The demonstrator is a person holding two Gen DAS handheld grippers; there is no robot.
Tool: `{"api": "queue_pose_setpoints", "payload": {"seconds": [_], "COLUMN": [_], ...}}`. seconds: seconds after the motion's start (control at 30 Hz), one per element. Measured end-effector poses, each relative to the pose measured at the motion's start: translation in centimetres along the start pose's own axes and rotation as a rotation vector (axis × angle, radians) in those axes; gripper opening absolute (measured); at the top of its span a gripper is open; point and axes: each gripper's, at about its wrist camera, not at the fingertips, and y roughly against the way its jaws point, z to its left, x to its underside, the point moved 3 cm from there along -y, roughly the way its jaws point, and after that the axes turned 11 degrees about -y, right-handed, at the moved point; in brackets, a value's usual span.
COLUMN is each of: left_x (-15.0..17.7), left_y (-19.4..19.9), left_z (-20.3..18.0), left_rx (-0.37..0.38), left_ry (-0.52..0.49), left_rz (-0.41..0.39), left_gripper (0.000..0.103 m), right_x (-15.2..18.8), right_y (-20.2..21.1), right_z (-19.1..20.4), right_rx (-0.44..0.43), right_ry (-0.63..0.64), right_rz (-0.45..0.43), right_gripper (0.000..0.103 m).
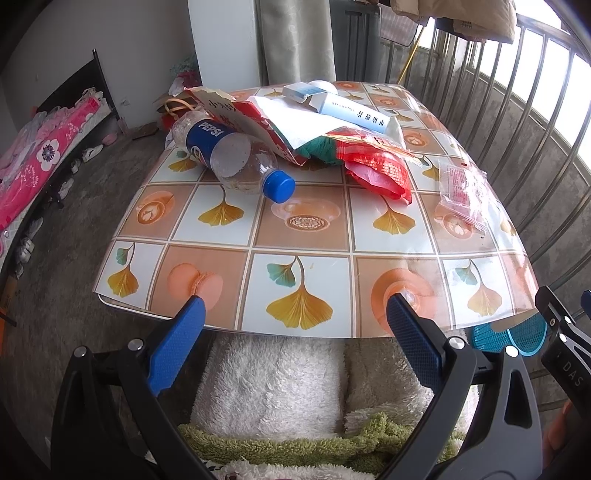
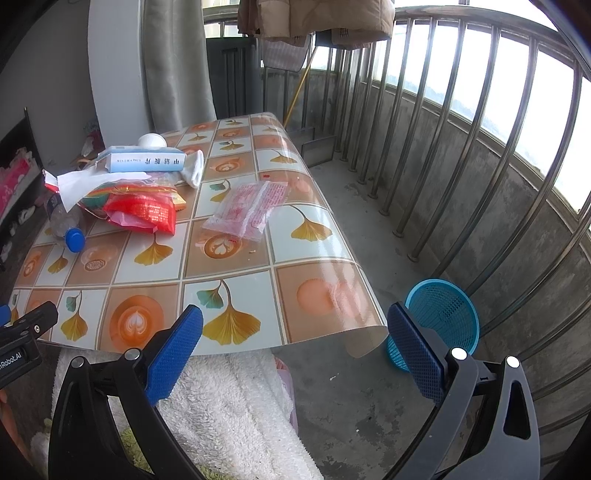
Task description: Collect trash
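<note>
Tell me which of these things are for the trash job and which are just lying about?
For the job: Pepsi bottle, red wrapper, clear packet, tissue, medicine box, blue basket.

Just lying about: bed, shoes, curtain, hanging clothes, white towel.

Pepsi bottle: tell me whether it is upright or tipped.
Tipped: the Pepsi bottle lies on its side on the table, capped.

Both grippers are held level and side by side; the left gripper [image 1: 295, 317] is spread wide, nothing between its blue-padded fingers [image 1: 177, 343], and the right gripper [image 2: 295, 325] likewise (fingers [image 2: 413, 354] parted, empty)
</note>
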Motion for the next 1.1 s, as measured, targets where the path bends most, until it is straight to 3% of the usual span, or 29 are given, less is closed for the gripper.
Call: {"api": "queue_pose_setpoints", "payload": {"seconds": [0.77,1.1], "left_x": [-0.1,-2.0], "left_y": [-0.3,-1.6], "left_z": [0.1,0.7], "left_rx": [-0.008,-0.027], "left_ry": [-0.003,-0.008], "left_rz": [0.013,0.029], "left_gripper": [0.094,0.094], "right_x": [0.1,-0.9], "right_y": [-0.9,-2.3], "right_z": [0.9,2.7], "right_rx": [0.040,0.059], "right_ry": [0.059,0.109], "right_rz": [0.048,0.070], "right_gripper": [0.097,0.097]}}
